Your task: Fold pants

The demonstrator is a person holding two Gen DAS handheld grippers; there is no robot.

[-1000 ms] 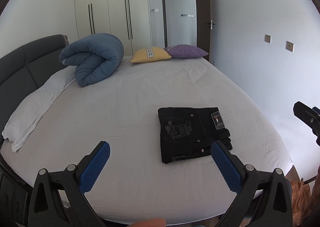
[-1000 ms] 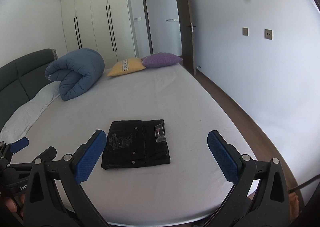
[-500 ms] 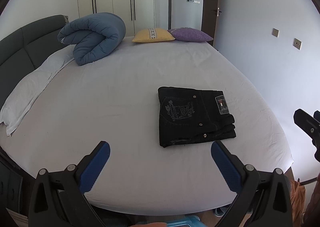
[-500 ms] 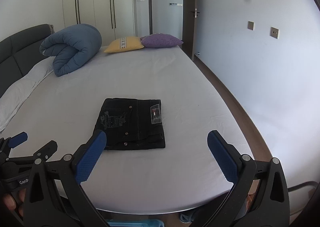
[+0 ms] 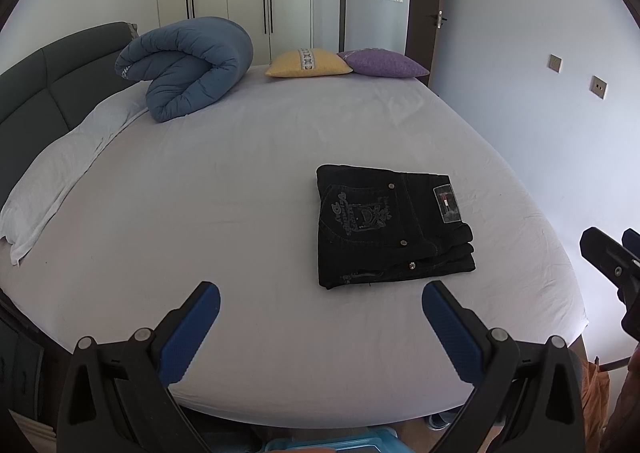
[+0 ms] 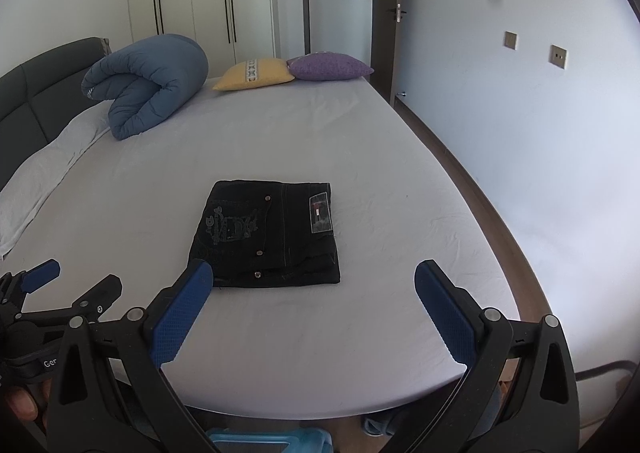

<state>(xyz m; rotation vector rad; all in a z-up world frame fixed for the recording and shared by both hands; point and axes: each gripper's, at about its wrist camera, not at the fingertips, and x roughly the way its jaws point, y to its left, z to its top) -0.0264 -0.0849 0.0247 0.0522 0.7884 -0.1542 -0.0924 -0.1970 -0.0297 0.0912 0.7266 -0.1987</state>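
Observation:
Black pants (image 5: 388,225) lie folded into a compact rectangle on the white bed (image 5: 240,173), waistband label and embroidered pocket facing up; they also show in the right wrist view (image 6: 268,237). My left gripper (image 5: 320,329) is open and empty, held above the bed's near edge, short of the pants. My right gripper (image 6: 308,309) is open and empty, just in front of the pants' near edge. The left gripper (image 6: 52,293) shows at the left of the right wrist view, and the right gripper's tip (image 5: 612,257) shows at the right of the left wrist view.
A rolled blue duvet (image 5: 188,65), a yellow cushion (image 5: 308,63) and a purple cushion (image 5: 384,63) lie at the far end of the bed. A white pillow (image 5: 60,177) lies along the dark headboard (image 5: 48,93). A blue box (image 6: 268,441) sits below the near edge.
Both grippers have drawn back and risen from the bed, still open. The folded pants have not moved.

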